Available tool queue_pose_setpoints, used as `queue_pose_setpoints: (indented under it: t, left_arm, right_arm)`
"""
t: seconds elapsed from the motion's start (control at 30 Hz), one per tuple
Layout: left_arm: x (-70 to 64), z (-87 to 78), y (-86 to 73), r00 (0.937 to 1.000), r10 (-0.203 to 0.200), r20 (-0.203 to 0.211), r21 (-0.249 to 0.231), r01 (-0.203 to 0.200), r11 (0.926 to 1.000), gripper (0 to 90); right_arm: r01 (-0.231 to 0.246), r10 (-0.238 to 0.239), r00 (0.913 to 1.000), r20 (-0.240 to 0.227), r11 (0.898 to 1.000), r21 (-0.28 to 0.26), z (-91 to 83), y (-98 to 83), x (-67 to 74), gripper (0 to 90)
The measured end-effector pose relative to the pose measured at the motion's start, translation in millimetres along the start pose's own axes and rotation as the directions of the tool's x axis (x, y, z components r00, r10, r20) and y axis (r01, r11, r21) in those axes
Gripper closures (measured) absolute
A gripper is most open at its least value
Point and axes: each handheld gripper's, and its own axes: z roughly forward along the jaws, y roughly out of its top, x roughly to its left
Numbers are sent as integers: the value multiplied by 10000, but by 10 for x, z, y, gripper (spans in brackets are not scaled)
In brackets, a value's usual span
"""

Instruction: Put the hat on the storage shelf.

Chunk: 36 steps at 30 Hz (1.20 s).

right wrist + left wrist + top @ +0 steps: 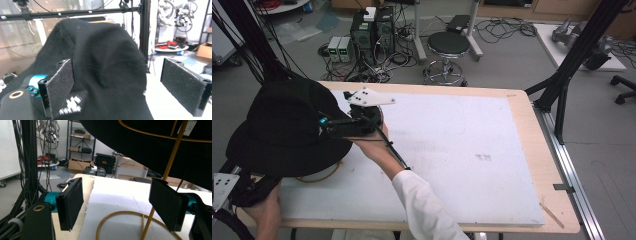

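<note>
A black brimmed hat [287,125] rests on a gold wire stand at the table's left edge. In the left gripper view the stand's pole [172,157] and base ring [117,215] rise under the hat's brim [160,145]. My left gripper [118,202] is open, with the ring and the pole's foot between its jaws; in the high view it sits low under the brim [242,190]. My right gripper [332,125] reaches across to the hat's right side. It stands open [120,75], with the hat's crown [100,62] between and just beyond its jaws.
A white foam sheet [452,150] covers the wooden table [532,150]. Black frame struts [572,60] stand at the right and far left. On the floor behind are a stool [448,45], computer boxes [372,30] and tangled cables.
</note>
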Motion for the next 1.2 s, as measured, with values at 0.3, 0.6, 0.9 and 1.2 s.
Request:
queue_pose_setpoints:
  t: [0.3, 0.6, 0.9, 1.2]
  left_arm:
    - [-5, 0, 1, 10000, -52, 11, -11, 52, 10000, 279]
    - [1, 1, 0, 9998, -183, 52, -25, 183, 9998, 279]
    - [-27, 10, 4, 9997, -200, 146, -68, 201, 9998, 279]
    - [-42, 33, 3, 9996, -169, 226, -35, 170, 9998, 277]
  right_arm:
    - [-127, 118, 9963, 852, 9999, 96, -558, -73, -309, 110]
    - [-198, 157, 9810, 1933, 9996, 192, -1085, -147, -506, 110]
    - [-232, 94, 9544, 2985, 9988, 425, -1583, -267, -658, 110]
    - [-601, 488, 9244, 3784, 9980, 181, -1951, -485, -795, 110]
